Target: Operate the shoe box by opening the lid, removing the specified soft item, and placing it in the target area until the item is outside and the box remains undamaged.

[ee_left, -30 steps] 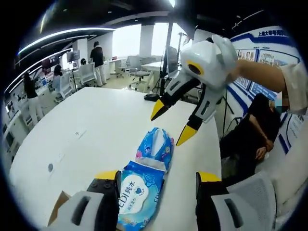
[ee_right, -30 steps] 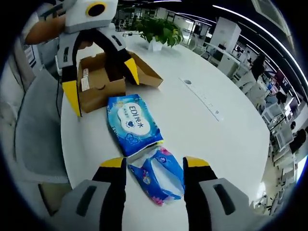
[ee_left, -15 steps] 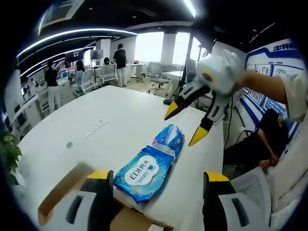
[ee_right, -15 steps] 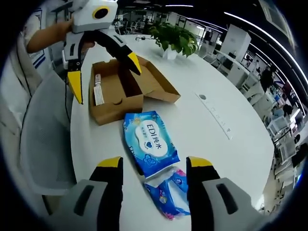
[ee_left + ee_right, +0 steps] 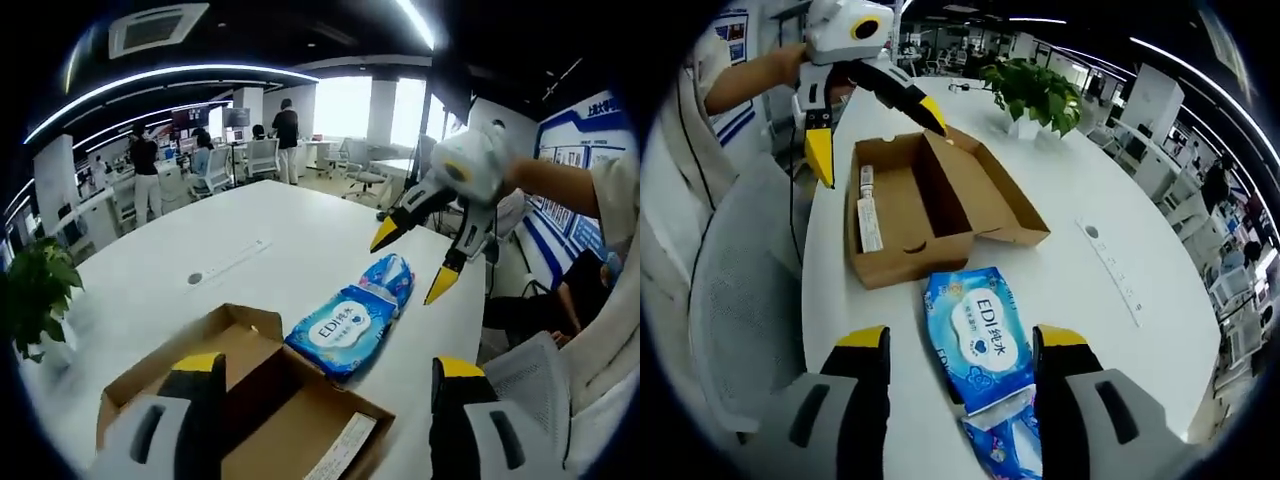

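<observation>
The brown cardboard shoe box (image 5: 902,262) stands open on the white table (image 5: 1095,190), its lid (image 5: 990,195) folded back flat. A blue-and-white wipes pack (image 5: 980,335) lies just outside the box, and a second blue soft pack (image 5: 1005,452) lies beyond it. My left gripper (image 5: 877,140) hovers open above the box's far end. My right gripper (image 5: 962,345) is open above the wipes pack, holding nothing. The left gripper view has the box (image 5: 180,358), the wipes pack (image 5: 340,330), the second pack (image 5: 392,278) and the right gripper (image 5: 412,265) open above the packs. My left gripper (image 5: 325,375) is empty.
A white label strip (image 5: 868,208) lies inside the box. A potted plant (image 5: 1040,90) stands on the table behind it. A grey chair (image 5: 740,300) sits at the table edge. People stand among desks (image 5: 210,160) far off. A person's sleeve (image 5: 610,185) holds the right gripper.
Both grippers have drawn back from the packs; the left one now sits over the open box. The two packs lie where they were on the table.
</observation>
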A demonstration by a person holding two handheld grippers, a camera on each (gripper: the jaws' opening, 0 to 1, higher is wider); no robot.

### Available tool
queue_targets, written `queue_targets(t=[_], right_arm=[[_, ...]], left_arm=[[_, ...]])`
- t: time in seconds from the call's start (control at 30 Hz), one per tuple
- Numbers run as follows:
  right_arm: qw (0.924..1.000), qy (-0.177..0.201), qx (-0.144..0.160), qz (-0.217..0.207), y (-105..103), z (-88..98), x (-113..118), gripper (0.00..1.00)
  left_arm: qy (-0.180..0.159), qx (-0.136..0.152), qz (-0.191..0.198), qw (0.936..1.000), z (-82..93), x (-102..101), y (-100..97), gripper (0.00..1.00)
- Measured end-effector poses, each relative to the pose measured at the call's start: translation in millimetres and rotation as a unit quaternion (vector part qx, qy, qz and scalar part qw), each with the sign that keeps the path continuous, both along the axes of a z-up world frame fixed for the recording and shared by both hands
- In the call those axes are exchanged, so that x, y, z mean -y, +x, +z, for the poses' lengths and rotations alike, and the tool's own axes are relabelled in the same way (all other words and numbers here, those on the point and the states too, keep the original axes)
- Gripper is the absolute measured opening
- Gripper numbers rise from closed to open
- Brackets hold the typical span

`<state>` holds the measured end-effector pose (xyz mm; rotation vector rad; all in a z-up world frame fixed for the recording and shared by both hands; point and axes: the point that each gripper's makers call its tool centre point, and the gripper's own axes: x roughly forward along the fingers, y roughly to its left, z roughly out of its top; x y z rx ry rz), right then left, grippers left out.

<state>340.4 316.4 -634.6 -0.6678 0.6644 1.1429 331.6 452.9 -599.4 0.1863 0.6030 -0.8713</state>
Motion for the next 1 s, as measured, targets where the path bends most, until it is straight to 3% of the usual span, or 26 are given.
queue_targets(t=[0.47, 0.77, 1.0], right_arm=[[0.9987, -0.002, -0.011, 0.050, -4.3, -7.8, -44.3, 0.56], [0.9968, -0.004, -0.014, 0.079, -7.9, -14.2, -64.9, 0.56], [0.9952, -0.007, -0.014, 0.097, -10.3, -20.5, -79.2, 0.57]], left_arm=[[0.005, 0.008, 0.078, 0.9969, -7.9, -73.9, -0.7, 0.90], [0.022, -0.003, 0.147, 0.9888, -25.6, -132.0, -4.6, 0.88], [0.018, -0.012, 0.179, 0.9837, -35.8, -162.1, -10.4, 0.86]])
